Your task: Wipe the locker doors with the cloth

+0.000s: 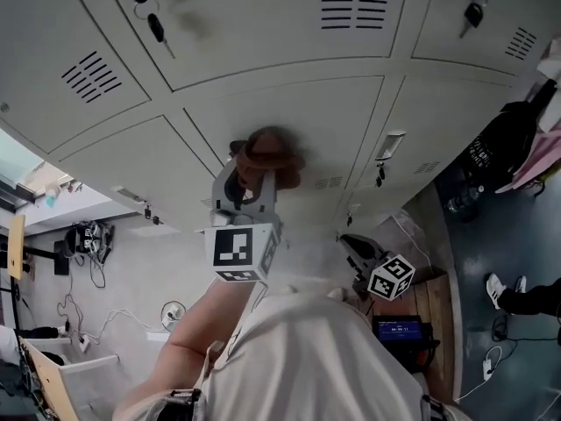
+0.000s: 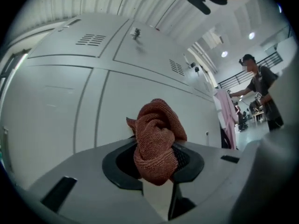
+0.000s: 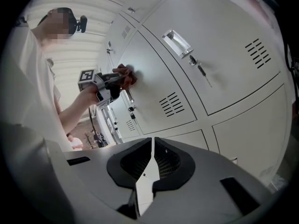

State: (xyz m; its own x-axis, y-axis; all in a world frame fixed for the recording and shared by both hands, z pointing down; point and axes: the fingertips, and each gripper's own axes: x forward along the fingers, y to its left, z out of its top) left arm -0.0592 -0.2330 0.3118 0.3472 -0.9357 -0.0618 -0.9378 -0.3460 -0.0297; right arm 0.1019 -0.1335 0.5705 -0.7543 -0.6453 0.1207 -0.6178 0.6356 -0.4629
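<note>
We observe a rough, coarse-knit cloth [image 2: 156,139]; the locker doors [image 1: 289,121] are smooth, matt, painted sheet metal.

a black bag [image 1: 500,143] and a pink garment [image 1: 536,163] are at the right, a bottle [image 1: 459,203] just left of the bag; nearer, a white shoe [image 1: 496,289] shows on the dark floor [image 1: 526,235].

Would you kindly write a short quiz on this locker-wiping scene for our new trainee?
1. True or false: the right tongs hold the cloth.
2. The left tongs hold the cloth up at: A a locker door; B the floor; C a table.
3. Fill in: the right tongs' jaws are ____ and empty.
Key: 1 false; 2 A; 3 shut.
</note>
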